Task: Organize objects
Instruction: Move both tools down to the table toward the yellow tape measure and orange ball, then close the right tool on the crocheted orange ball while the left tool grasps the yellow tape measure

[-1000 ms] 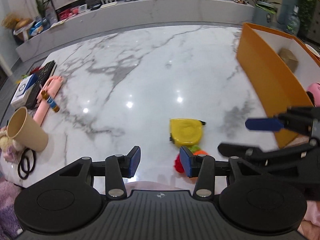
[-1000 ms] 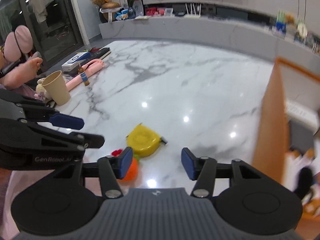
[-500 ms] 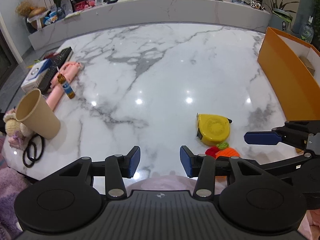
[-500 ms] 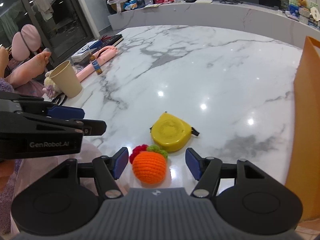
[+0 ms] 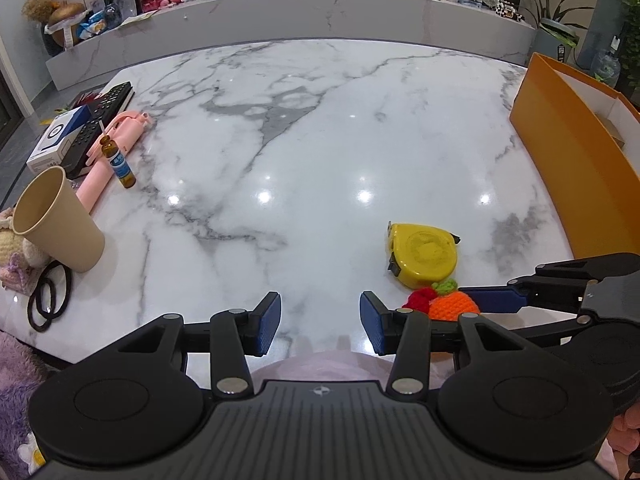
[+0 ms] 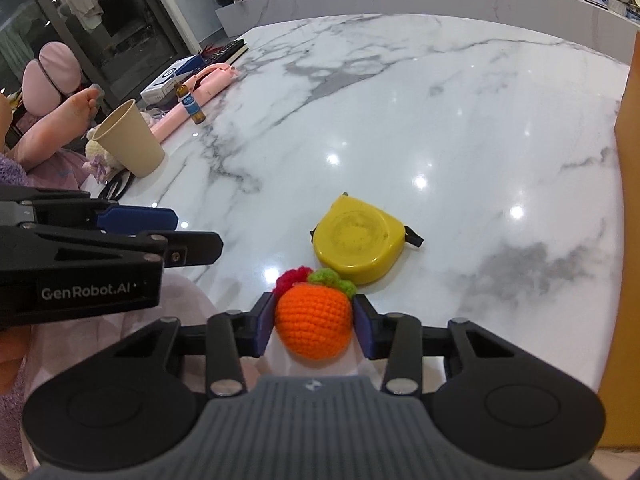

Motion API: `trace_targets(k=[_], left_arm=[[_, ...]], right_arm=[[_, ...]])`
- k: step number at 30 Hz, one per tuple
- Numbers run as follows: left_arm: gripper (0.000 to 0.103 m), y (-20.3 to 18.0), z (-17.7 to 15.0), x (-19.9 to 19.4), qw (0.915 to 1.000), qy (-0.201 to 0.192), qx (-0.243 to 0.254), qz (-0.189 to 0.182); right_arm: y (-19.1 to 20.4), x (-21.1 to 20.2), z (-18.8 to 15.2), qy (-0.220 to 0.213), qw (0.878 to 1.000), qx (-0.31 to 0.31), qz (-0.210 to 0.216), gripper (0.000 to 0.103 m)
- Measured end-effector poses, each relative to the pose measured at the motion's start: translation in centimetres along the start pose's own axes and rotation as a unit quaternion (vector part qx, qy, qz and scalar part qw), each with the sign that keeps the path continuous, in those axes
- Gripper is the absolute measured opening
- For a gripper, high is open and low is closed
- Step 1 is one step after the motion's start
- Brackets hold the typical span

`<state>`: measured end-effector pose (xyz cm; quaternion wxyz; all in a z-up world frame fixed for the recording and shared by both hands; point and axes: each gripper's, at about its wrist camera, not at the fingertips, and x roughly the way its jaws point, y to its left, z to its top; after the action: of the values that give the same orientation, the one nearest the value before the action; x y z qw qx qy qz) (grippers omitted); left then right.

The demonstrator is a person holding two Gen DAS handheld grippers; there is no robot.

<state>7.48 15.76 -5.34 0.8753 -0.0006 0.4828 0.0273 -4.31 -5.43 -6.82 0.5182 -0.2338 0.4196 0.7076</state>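
An orange crocheted fruit toy [image 6: 314, 326] with a green top and a red piece lies at the marble table's near edge. My right gripper [image 6: 314, 324] is shut on it, a pad touching each side. The toy also shows in the left wrist view [image 5: 450, 305], with the right gripper [image 5: 480, 312] around it. A yellow tape measure [image 6: 358, 244] lies just beyond the toy; it also shows in the left wrist view [image 5: 424, 254]. My left gripper [image 5: 319, 322] is open and empty above the table's near edge, left of the toy.
An orange box [image 5: 572, 160] stands at the right edge. At the left are a paper cup [image 5: 56, 222], a small brown bottle [image 5: 119, 164], a pink stick [image 5: 110, 156], remotes [image 5: 102, 120], a white and blue box [image 5: 58, 144], black hair ties [image 5: 50, 300] and a plush toy [image 5: 12, 256].
My right gripper has moved in around the orange toy and shut on it; half a second ago its jaws stood open. The left gripper has swung left, still open.
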Motion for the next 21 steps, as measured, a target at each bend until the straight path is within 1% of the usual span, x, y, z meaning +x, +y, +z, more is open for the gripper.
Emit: trace_targets(k=[4,6,7,9,12,13,14,16,17,21], left_arm=[[0.053,-0.5,0.2,-0.2,1.0000,-0.004,0.003,-0.005],[0.059,-0.9,0.5,-0.2,0.9999,-0.008,0.010,-0.011],[0.065,-1.1,0.6,-0.2,0.9998,-0.011,0.013,-0.013],[0.067,-1.5,0.9,-0.1,0.9995,-0.015,0.019,-0.021],[0.069,-2.0,1.6,0.4,0.9987,-0.010,0.020,-0.046],[0.072,-2.2,1.9,0.6,0.9981,-0.010,0.023,-0.057],[0.078,-2.4,2.2,0.8,0.9972,-0.010,0.027,-0.069],[0.081,-3.1,2.9,1.5,0.9951,-0.003,0.042,-0.090],[0.080,-3.5,3.2,1.9,0.9940,0.003,0.052,-0.097],[0.080,-4.2,4.3,4.0,0.9921,0.031,0.072,-0.097]], right_arm=[[0.4,-0.5,0.0,0.000,1.000,-0.018,-0.018,0.043],[0.2,-1.1,0.0,-0.008,0.999,-0.021,-0.028,0.043],[0.0,-1.5,0.1,-0.011,0.999,-0.023,-0.034,0.043],[-0.5,-2.2,0.2,-0.020,0.998,-0.025,-0.053,0.043],[-1.6,-3.1,0.6,-0.033,0.995,-0.027,-0.086,0.043],[-2.0,-3.2,0.7,-0.035,0.995,-0.025,-0.093,0.043],[-2.5,-3.3,0.8,-0.036,0.994,-0.022,-0.097,0.043],[-3.1,-3.5,0.9,-0.037,0.994,-0.016,-0.103,0.043],[-3.4,-3.5,0.9,-0.038,0.994,-0.014,-0.105,0.043],[-4.0,-3.3,0.7,-0.038,0.991,-0.020,-0.127,0.043]])
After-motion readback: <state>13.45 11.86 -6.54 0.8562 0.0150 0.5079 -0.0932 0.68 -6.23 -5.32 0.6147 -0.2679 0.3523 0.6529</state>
